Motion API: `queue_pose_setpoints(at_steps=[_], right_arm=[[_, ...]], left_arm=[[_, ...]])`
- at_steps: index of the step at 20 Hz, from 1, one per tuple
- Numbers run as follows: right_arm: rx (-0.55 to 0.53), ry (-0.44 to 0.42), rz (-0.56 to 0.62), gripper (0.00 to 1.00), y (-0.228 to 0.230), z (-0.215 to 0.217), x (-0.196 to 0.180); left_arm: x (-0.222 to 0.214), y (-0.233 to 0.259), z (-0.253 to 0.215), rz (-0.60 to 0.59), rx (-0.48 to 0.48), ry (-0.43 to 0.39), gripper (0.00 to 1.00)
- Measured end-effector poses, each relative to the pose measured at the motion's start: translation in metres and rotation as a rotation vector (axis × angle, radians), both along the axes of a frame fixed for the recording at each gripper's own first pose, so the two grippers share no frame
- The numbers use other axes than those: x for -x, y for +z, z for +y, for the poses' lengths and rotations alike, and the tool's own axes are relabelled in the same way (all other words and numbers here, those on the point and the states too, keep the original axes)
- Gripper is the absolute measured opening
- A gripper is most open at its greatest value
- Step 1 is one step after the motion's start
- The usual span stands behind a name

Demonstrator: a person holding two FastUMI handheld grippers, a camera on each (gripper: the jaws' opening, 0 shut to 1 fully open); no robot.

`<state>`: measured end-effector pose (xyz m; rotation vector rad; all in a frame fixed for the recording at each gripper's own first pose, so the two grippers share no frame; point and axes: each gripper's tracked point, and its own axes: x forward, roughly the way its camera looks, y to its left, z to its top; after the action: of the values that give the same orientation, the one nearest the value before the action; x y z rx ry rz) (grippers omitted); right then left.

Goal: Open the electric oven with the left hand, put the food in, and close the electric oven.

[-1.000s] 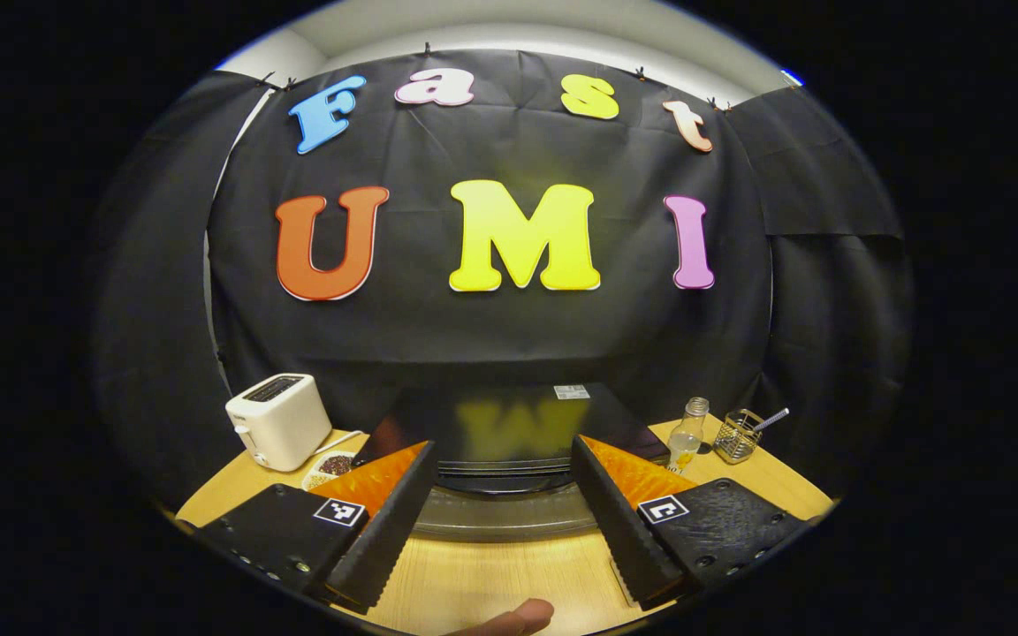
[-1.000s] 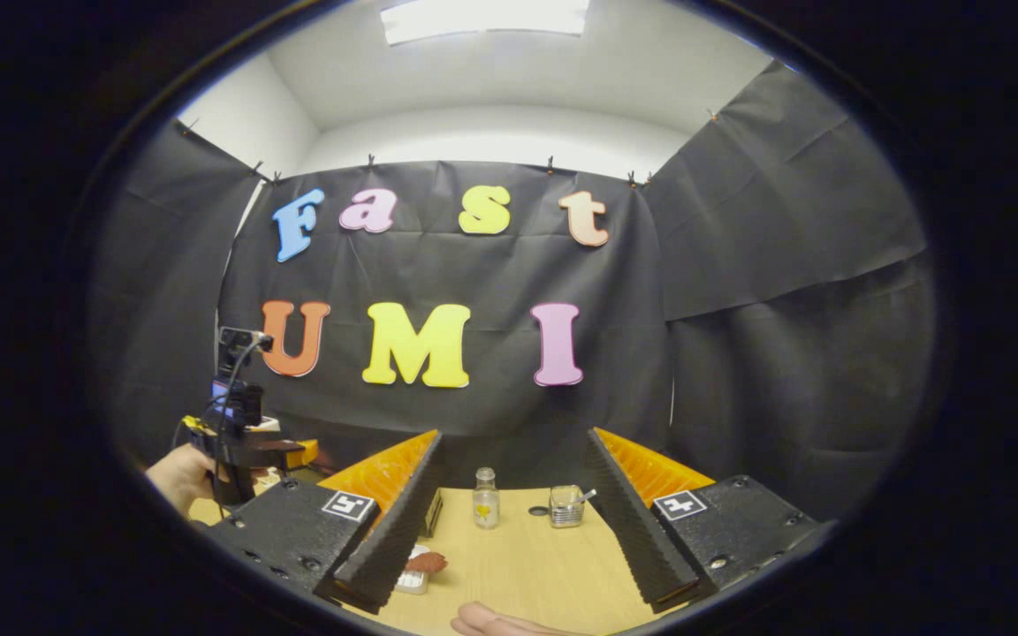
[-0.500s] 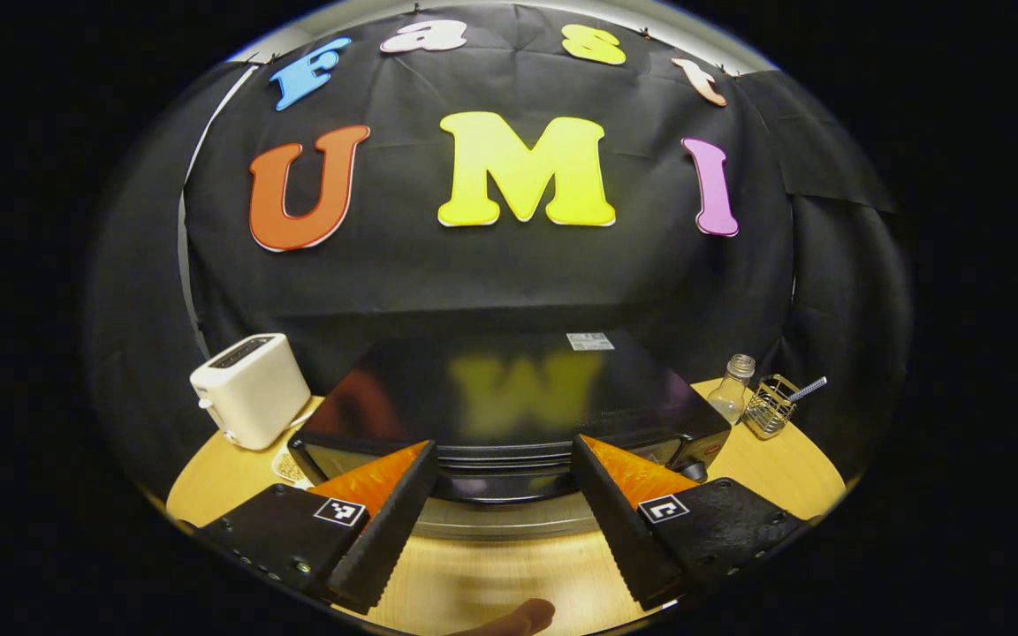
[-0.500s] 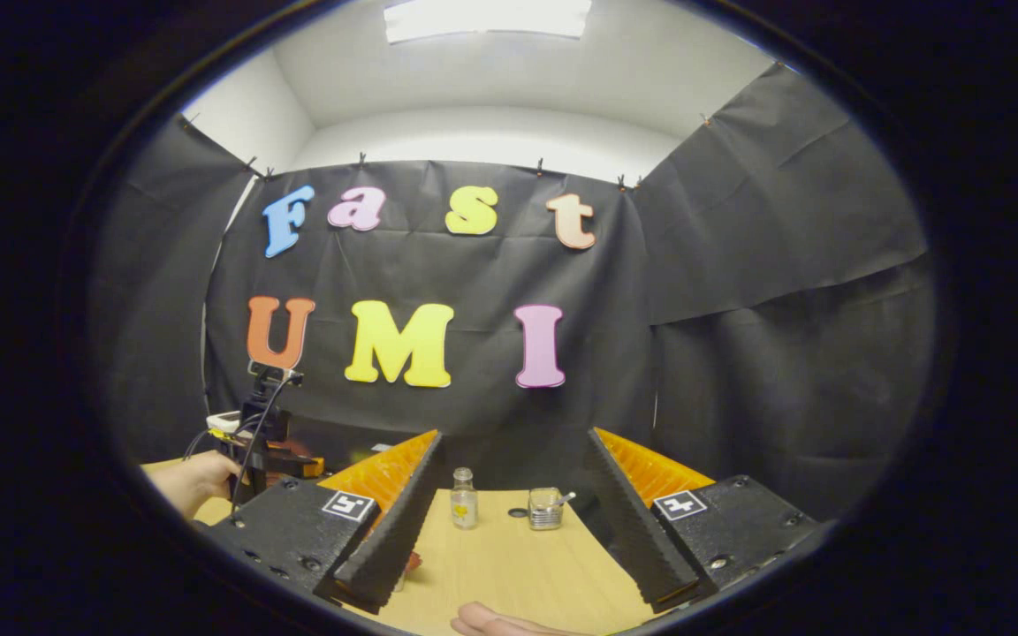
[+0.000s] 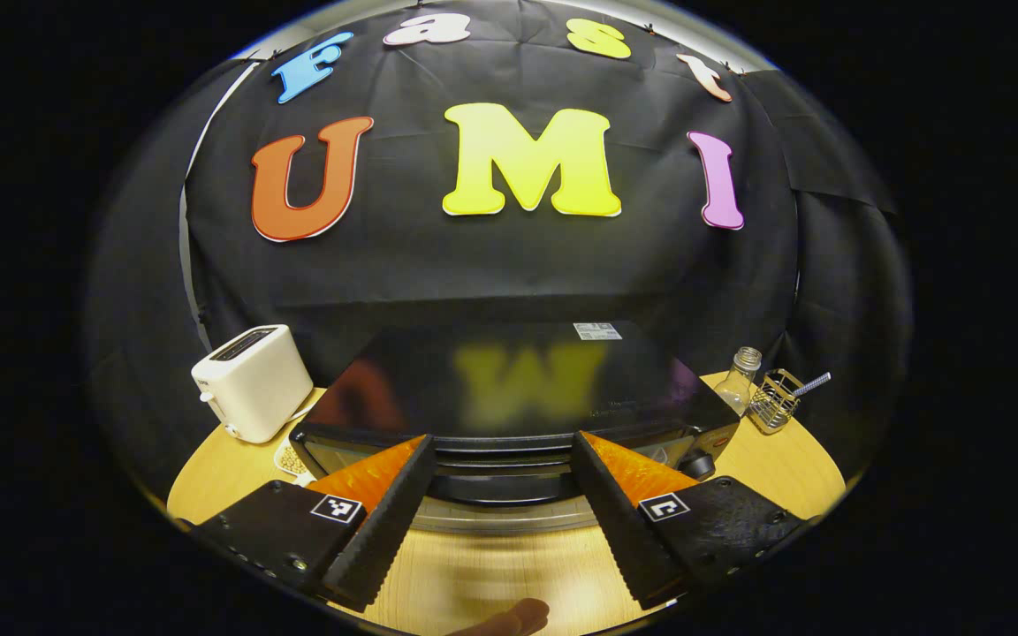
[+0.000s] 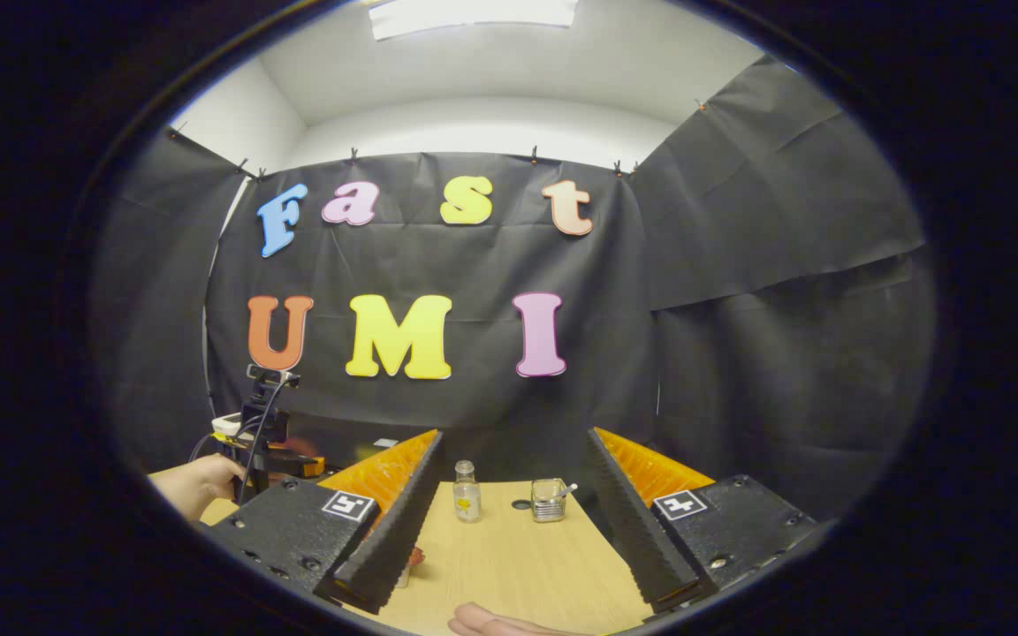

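The black electric oven [image 5: 509, 389] stands on the wooden table [image 5: 509, 583], its glossy top facing me. Its front edge with a dark handle bar [image 5: 498, 488] lies just beyond my left gripper [image 5: 502, 439], which is open and holds nothing. The fingers straddle the oven's front without touching it. In the right gripper view my right gripper [image 6: 513, 435] hovers open and empty over the table [image 6: 518, 565]. A reddish piece of food [image 6: 414, 556] peeks out beside its left finger. Farther left, a hand [image 6: 195, 481] holds the left gripper [image 6: 266, 442].
A white toaster [image 5: 253, 382] and a small plate of food [image 5: 290, 459] sit left of the oven. A small glass bottle [image 5: 743, 380] and a wire basket [image 5: 778, 399] stand to its right. They appear again as bottle [image 6: 467, 491] and basket [image 6: 548, 500]. A fingertip [image 5: 509, 618] shows at the bottom.
My left gripper has moved in toward the oven and tipped down, so the oven looms larger. The right gripper has barely shifted.
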<state>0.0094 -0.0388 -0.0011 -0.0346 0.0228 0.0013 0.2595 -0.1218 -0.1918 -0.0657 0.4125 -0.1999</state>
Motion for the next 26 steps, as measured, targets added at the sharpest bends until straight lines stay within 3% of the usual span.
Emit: queue_pose_setpoints(at_steps=[1,11,18,19,20,22,26], right_arm=[[0.005,0.003,-0.006,0.96,0.003,0.001,0.003],[-0.009,0.025,-0.023,1.0,0.013,0.016,0.017],[-0.011,0.047,-0.039,0.99,0.017,0.034,0.026],[-0.009,0.055,-0.036,0.96,0.015,0.037,0.027],[-0.008,0.059,-0.035,1.0,0.013,0.039,0.028],[-0.007,0.061,-0.033,0.96,0.011,0.042,0.028],[-0.02,0.058,-0.012,0.99,0.004,0.043,0.026]], left_arm=[[0.005,0.0,0.001,-0.002,-0.002,-0.002,0.98],[0.065,-0.019,0.004,-0.04,-0.003,0.001,0.98],[0.11,-0.05,0.005,-0.095,-0.009,0.031,0.98],[0.115,-0.054,0.004,-0.107,-0.024,0.036,0.98],[0.118,-0.062,0.004,-0.105,-0.025,0.043,0.97],[0.125,-0.07,0.003,-0.104,-0.016,0.046,0.97],[0.137,-0.091,-0.001,-0.091,-0.009,0.036,0.96]])
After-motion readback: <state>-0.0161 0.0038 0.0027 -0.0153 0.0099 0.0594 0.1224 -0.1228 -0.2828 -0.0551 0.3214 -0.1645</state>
